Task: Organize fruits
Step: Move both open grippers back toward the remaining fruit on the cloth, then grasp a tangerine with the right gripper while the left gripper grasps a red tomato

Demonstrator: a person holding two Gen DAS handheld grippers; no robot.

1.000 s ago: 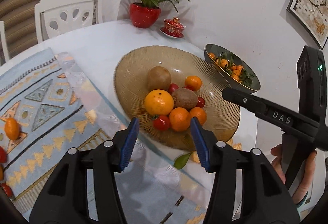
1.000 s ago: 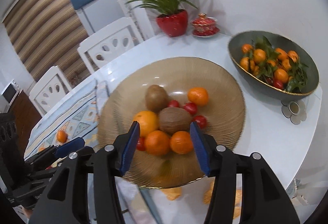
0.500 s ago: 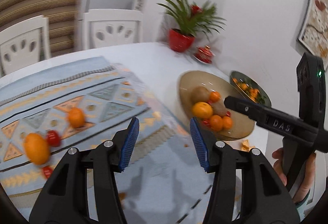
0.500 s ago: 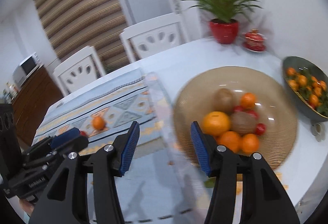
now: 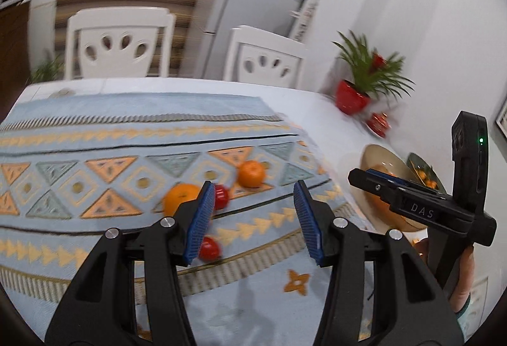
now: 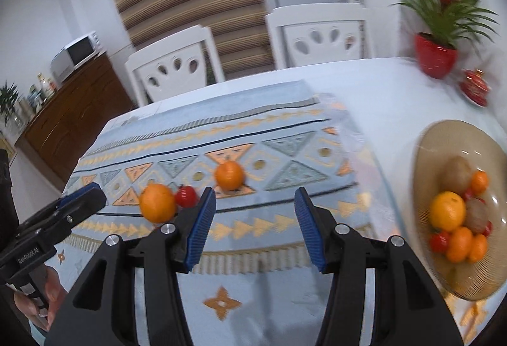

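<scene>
Loose fruit lies on the patterned blue cloth (image 5: pixel 95 124): a small tangerine (image 5: pixel 251 173) (image 6: pixel 229 175), a larger orange (image 5: pixel 181 198) (image 6: pixel 157 202), a red tomato (image 5: pixel 221 195) (image 6: pixel 186 195) beside it, and a second tomato (image 5: pixel 209 248) nearer me. My left gripper (image 5: pixel 252 219) is open above them, its left pad partly hiding the orange and tomatoes. My right gripper (image 6: pixel 252 225) is open too, empty, just short of the tangerine. The amber glass plate (image 6: pixel 456 137) at right carries oranges, kiwis and tomatoes.
A dark bowl (image 5: pixel 426 170) of small tangerines sits past the plate. A red potted plant (image 6: pixel 435 56) and a red lidded cup (image 6: pixel 474 87) stand at the table's far right. Two white chairs (image 6: pixel 177 60) are behind the table. A hand (image 6: pixel 41 295) holds the left gripper.
Both grippers have swung left, away from the amber plate and over the blue cloth with its loose fruit. Both stayed open and empty.
</scene>
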